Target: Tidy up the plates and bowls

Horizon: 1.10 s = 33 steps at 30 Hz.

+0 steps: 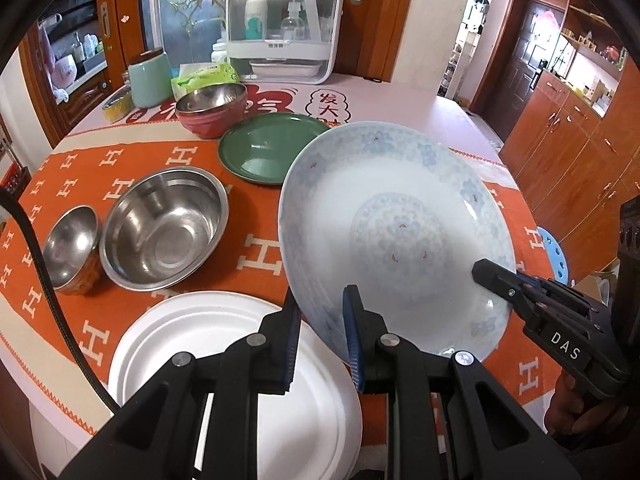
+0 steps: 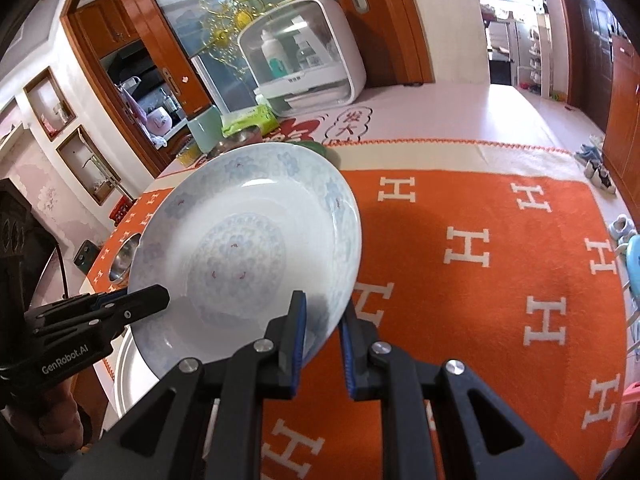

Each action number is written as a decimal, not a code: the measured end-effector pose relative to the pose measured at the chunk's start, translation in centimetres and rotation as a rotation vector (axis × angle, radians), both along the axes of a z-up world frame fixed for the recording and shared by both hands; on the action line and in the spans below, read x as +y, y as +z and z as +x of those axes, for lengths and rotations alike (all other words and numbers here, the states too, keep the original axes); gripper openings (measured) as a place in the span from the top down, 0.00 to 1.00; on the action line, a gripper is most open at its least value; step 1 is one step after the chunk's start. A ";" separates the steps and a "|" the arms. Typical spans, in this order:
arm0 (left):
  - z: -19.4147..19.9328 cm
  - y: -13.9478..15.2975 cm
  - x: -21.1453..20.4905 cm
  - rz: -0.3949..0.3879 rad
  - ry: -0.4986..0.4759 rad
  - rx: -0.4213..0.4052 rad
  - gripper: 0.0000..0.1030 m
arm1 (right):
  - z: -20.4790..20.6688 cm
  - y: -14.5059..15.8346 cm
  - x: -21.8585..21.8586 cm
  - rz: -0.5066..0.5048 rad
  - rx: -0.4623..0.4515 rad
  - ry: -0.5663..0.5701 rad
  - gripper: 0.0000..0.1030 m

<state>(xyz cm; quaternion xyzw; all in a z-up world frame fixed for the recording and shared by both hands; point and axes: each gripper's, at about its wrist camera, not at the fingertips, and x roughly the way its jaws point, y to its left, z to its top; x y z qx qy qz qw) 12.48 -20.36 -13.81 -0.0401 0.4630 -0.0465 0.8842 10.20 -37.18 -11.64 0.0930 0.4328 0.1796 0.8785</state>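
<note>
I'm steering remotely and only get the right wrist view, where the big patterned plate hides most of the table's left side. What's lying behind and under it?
Observer: A white paper plate lies on the cloth just below the lifted patterned plate, at the near edge.
Operator: Is that steel bowl I glimpse alone?
Observer: No. The large steel bowl has a smaller steel cup right beside it, on its outer side.
Operator: Anything further back?
Observer: A green plate lies flat, with a red bowl with a steel lining behind it.
Operator: Is the left gripper really on the rim?
Observer: Yes, the left gripper clamps the near rim between its pads, and the right gripper clamps the opposite side.
</note>
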 end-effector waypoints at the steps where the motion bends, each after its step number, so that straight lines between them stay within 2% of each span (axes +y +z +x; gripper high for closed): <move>1: -0.3 0.2 0.0 0.000 -0.002 -0.004 0.81 | -0.3 0.2 0.1 -0.001 -0.005 0.000 0.86; 8: -2.6 1.4 0.4 -0.002 -0.020 -0.028 0.81 | -1.9 1.2 0.4 0.007 -0.032 0.000 0.86; 17: -5.3 1.9 1.3 0.019 -0.044 -0.018 0.81 | -4.4 1.6 1.5 0.000 -0.037 0.004 0.85; 23: -6.5 1.9 2.1 0.027 -0.063 -0.004 0.81 | -6.0 1.9 2.5 -0.011 -0.043 0.006 0.85; 33: -8.4 1.6 4.3 0.034 -0.101 0.046 0.81 | -8.3 1.3 5.1 -0.025 0.001 -0.008 0.85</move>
